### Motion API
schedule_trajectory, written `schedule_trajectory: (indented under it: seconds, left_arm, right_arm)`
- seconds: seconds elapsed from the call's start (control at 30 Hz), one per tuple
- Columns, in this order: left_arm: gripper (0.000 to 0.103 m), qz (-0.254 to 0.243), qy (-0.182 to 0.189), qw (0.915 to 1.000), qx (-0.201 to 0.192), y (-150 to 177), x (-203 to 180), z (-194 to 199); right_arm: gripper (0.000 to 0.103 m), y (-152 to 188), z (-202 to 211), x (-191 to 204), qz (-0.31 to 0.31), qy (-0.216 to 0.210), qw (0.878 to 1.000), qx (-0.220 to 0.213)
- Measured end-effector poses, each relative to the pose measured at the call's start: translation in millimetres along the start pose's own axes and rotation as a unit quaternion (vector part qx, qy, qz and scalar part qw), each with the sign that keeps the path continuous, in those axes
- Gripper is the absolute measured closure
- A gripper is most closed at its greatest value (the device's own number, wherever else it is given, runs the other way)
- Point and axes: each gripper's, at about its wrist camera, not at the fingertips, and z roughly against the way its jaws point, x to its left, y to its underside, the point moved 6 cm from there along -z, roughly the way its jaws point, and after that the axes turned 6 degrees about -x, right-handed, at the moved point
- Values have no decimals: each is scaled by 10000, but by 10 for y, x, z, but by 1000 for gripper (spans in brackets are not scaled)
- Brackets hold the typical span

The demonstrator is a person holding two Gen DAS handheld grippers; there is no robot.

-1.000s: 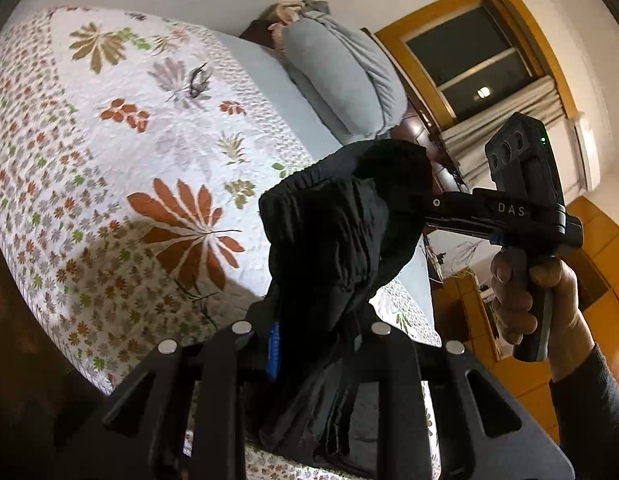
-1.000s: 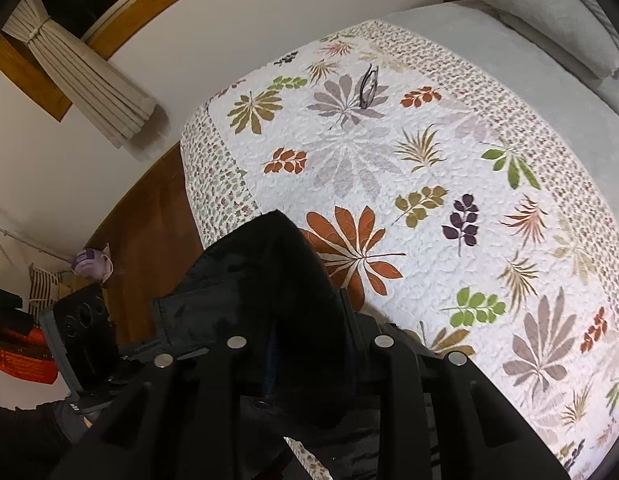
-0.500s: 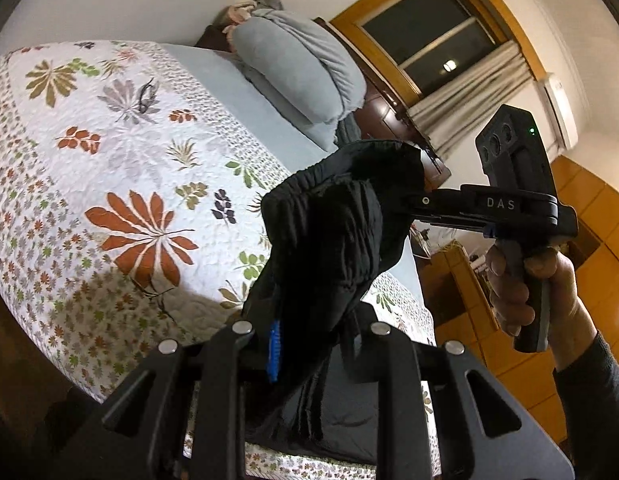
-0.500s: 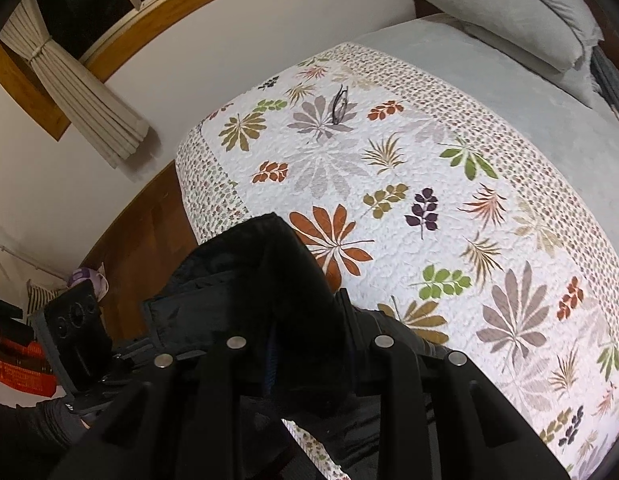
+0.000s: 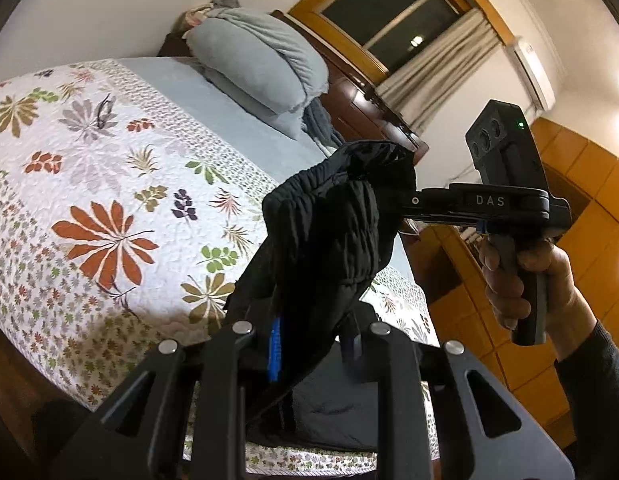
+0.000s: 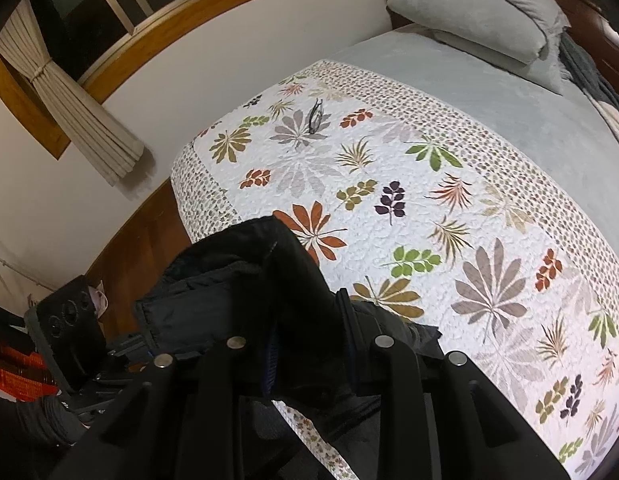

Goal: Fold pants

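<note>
Both tongs are clamped on the black pants [image 5: 329,236], lifted off the bed near its foot edge. Left tongs [image 5: 313,344] pinch the fabric low in their own view, a blue pad showing against the cloth; the fingertips themselves are buried in folds. Right tongs [image 5: 393,208] reach in from the side, their tips lost inside the gathered waistband, with the right hand [image 5: 525,280] wrapped round the handle. From the right wrist view the right tongs [image 6: 309,344] are likewise swallowed by dark cloth, and the left tongs' body shows only partly at the lower left, half cut off.

The pants hang bunched, their elastic waistband uppermost and stretched roughly between the two tongs, the long axis dropping down toward the bed; the legs are hidden behind the tongs, though some dark fabric lies on the quilt at the near edge.

A floral quilt [image 6: 389,184] spreads wide and flat across the bed's foot half. A pair of glasses [image 6: 315,116] lies near its far corner, and a grey pillow [image 6: 473,4] sits at the head.
</note>
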Motion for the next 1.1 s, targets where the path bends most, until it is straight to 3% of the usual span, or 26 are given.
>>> schedule_trajectory:
  seconds: [0.4,1.1]
  left_arm:
    - [82,-521,218,9983,172,213,-447,-117]
    - [82,-1106,392,9920,455,547,-846,-369]
  right_arm:
    - [76,292,342,-312,-209,131,9995,-184]
    - [76,674,531,-767,-484,39,9981,-368]
